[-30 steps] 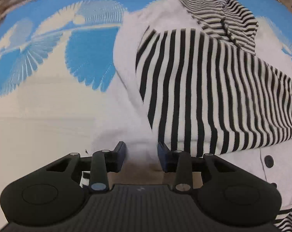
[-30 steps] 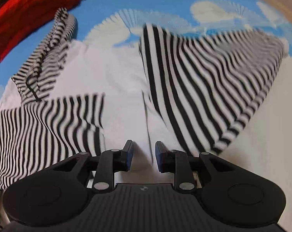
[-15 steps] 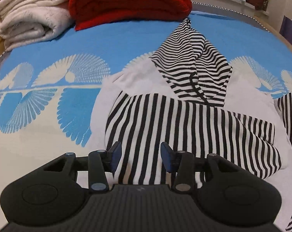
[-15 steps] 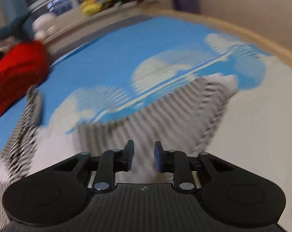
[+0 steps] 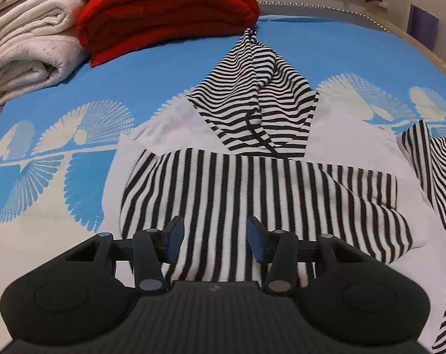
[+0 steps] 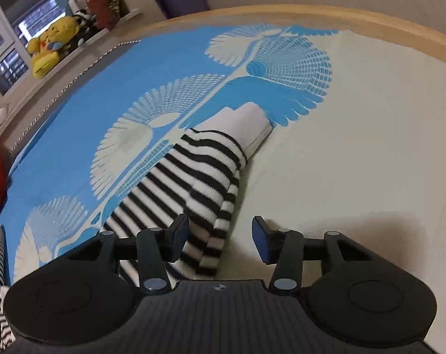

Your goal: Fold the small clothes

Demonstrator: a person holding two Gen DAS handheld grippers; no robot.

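A small white hooded top with black-and-white stripes (image 5: pixel 252 194) lies on the blue-and-cream bedspread (image 5: pixel 163 67). Its striped hood (image 5: pixel 252 100) points away from me, and one striped sleeve is folded across the body. My left gripper (image 5: pixel 214 239) is open and empty, just above the folded sleeve. The other striped sleeve (image 6: pixel 193 183) with a white cuff (image 6: pixel 246 126) lies stretched out in the right wrist view. My right gripper (image 6: pixel 220 239) is open and empty over that sleeve's near end.
A folded red blanket (image 5: pixel 163 8) and cream blankets (image 5: pixel 28 53) are stacked at the far left of the bed. A wooden bed rim (image 6: pixel 311 14) curves round the far side. A yellow plush toy (image 6: pixel 51 44) sits on a ledge beyond.
Both grippers have drawn back and up from the top. The right one has swung right onto the outstretched sleeve and opened wider. The left one has opened wider too.
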